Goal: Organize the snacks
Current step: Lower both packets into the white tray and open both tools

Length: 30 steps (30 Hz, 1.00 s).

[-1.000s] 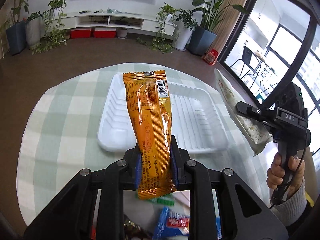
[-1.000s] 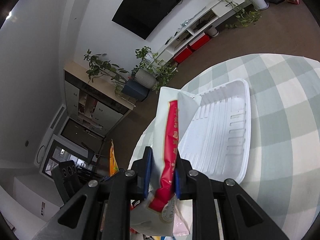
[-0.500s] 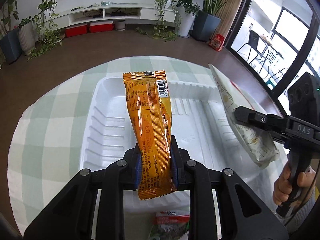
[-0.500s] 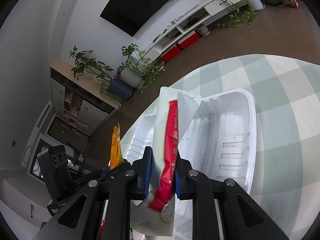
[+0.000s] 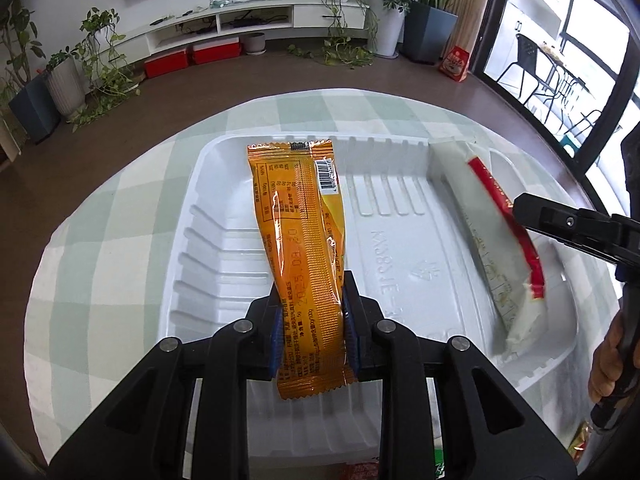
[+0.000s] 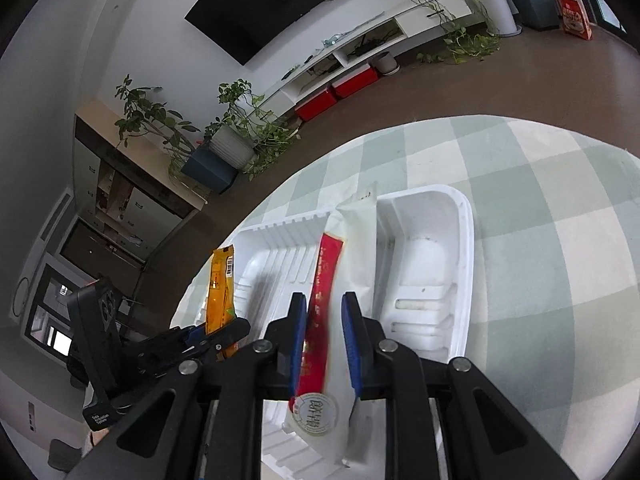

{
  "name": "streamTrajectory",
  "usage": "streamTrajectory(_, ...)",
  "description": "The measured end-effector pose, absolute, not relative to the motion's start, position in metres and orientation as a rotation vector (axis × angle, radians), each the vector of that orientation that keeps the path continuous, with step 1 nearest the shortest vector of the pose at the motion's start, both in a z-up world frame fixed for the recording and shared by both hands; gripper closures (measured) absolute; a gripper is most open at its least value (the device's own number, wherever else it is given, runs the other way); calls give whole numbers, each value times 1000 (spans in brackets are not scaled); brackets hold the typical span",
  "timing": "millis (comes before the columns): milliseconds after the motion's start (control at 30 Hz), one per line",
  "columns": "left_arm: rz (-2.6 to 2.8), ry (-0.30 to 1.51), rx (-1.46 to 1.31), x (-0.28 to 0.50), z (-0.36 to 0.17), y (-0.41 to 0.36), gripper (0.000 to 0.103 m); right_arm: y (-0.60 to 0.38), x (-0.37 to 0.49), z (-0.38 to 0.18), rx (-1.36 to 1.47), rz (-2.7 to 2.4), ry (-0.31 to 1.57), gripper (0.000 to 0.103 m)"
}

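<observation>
L gripper (image 5: pixel 312 334) pinches the orange snack pack (image 5: pixel 300 248) over the white tray (image 5: pixel 224 236). R gripper (image 6: pixel 323 338) has just been opening; white-red pack (image 6: pixel 352 264) lies loose between its pads, at tray's 3 o'clock side.

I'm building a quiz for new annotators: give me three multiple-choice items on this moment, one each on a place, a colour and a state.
1. Where is the white-and-red packet? A on the floor; B inside the white tray, at its right in the left wrist view; C on the TV shelf.
2. What colours are the tablecloth's checks? A red and white; B green and white; C blue and yellow.
3. The orange packet is: A clamped between the left gripper's fingers; B lying flat; C torn in two.
1 B, it is within the tray's rim; 2 B, pale green and white squares; 3 A, both fingers press its sides.
</observation>
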<state>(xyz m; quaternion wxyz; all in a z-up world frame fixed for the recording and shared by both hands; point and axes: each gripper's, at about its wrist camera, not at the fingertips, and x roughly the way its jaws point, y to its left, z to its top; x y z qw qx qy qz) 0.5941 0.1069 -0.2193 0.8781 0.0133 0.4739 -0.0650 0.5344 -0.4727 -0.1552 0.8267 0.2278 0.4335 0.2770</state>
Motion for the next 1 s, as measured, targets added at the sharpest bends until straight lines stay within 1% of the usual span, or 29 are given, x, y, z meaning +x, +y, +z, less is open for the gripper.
streamTrajectory(33, -138, 985, 24, 594, -219, 107, 79, -472, 533, -155, 475, 587, 917, 69)
streamTrajectory(67, -132, 986, 24, 596, -219, 108, 79, -470, 531, -152, 466, 585, 911, 59)
streamTrajectory(133, -123, 988, 25, 590, -216, 110, 79, -469, 528, -147, 444, 577, 891, 53)
streamTrajectory(533, -36, 960, 85, 576, -208, 118, 77, -457, 505, -121, 334, 598, 787, 51)
streamTrajectory(900, -85, 949, -94, 560, -198, 132, 75, -456, 502, -124, 324, 600, 786, 50)
streamTrajectory(1000, -83, 934, -79, 554, -198, 131, 75, -456, 502, -124, 325, 599, 785, 47)
